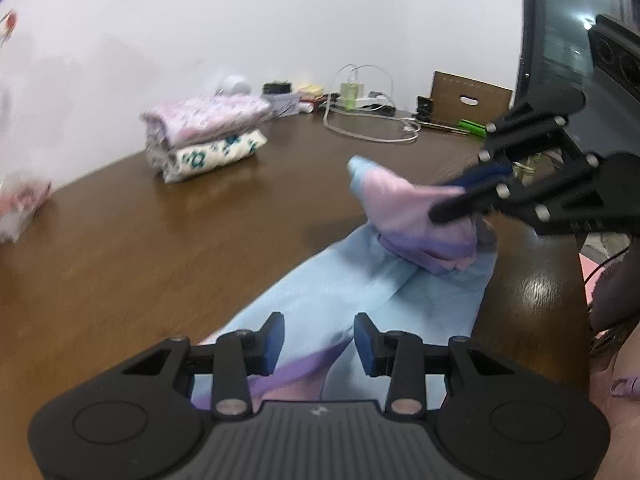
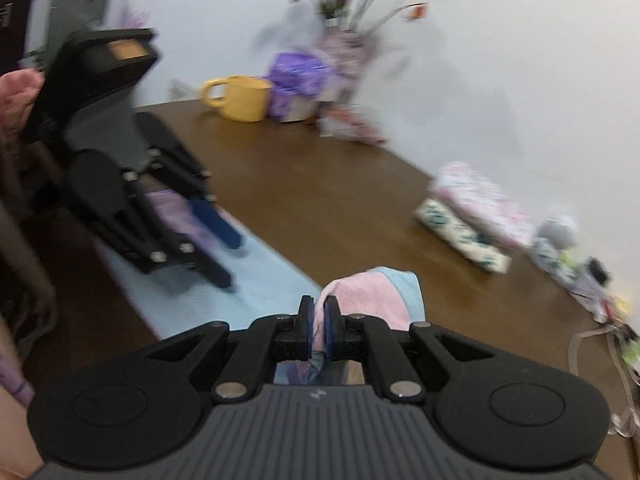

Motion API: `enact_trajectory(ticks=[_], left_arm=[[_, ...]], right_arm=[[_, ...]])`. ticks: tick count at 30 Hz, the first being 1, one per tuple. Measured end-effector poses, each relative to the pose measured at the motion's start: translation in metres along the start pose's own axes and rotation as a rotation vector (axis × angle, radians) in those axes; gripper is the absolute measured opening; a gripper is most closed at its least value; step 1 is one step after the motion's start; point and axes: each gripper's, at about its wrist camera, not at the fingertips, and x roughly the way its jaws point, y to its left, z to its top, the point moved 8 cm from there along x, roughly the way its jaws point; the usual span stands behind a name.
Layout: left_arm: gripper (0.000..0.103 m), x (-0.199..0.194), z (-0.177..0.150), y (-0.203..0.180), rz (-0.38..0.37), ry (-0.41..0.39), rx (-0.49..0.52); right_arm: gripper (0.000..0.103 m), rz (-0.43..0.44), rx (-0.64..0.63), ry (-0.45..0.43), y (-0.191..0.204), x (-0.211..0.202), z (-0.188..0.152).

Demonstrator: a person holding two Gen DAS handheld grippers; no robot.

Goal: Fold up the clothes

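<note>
The garment, a light blue piece with pink and lilac parts, lies stretched along the near edge of the brown table, with one end lifted off the wood. The right gripper has its jaws pressed together on that lifted pink and blue end and carries it above the flat part of the cloth. The left gripper hovers over the near end with its jaws spread apart; cloth shows between and under the blue pads, but they do not press on it. That is the main risk: with the near end unpinned, a pull from the right side could drag the whole garment across the smooth table instead of folding it, leaving a crooked fold. The pinch also looks to catch only a small bunch of fabric, so a quick swing could let it slip out and drop in a heap. The cloth lies close to the table edge, where a slack part might slide off. The stack of folded clothes and the yellow mug stand well apart from the work and seem safe.
</note>
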Motion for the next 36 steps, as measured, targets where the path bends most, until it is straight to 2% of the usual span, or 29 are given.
enact_trajectory(ticks=[5, 10, 13, 15, 21, 24, 29, 36], left_arm=[[0.038, 0.004, -0.011, 0.004, -0.015, 0.03, -0.011], [0.039, 0.004, -0.013, 0.003, -0.024, 0.026, -0.015], [0.044, 0.002, -0.012, 0.005, -0.022, 0.02, -0.035], [0.048, 0.0, -0.011, 0.01, -0.009, 0.011, -0.057], [0.048, -0.011, -0.005, 0.033, 0.037, -0.042, -0.15], [0.046, -0.013, -0.005, 0.044, 0.068, -0.043, -0.183], [0.046, -0.004, -0.01, 0.046, 0.078, -0.002, -0.177], [0.046, -0.003, -0.012, 0.045, 0.078, 0.004, -0.163]], right_arm=[[0.005, 0.08, -0.007, 0.009, 0.022, 0.013, 0.002], [0.005, 0.133, 0.024, 0.015, 0.032, 0.024, -0.002], [0.005, 0.159, 0.029, 0.023, 0.038, 0.031, -0.007], [0.005, 0.17, 0.03, 0.015, 0.041, 0.032, -0.006], [0.005, 0.192, 0.044, 0.009, 0.044, 0.034, -0.01], [0.005, 0.184, 0.045, -0.002, 0.043, 0.033, -0.009], [0.005, 0.16, 0.038, -0.052, 0.036, 0.025, 0.002], [0.005, 0.22, -0.031, -0.049, 0.054, 0.035, 0.011]])
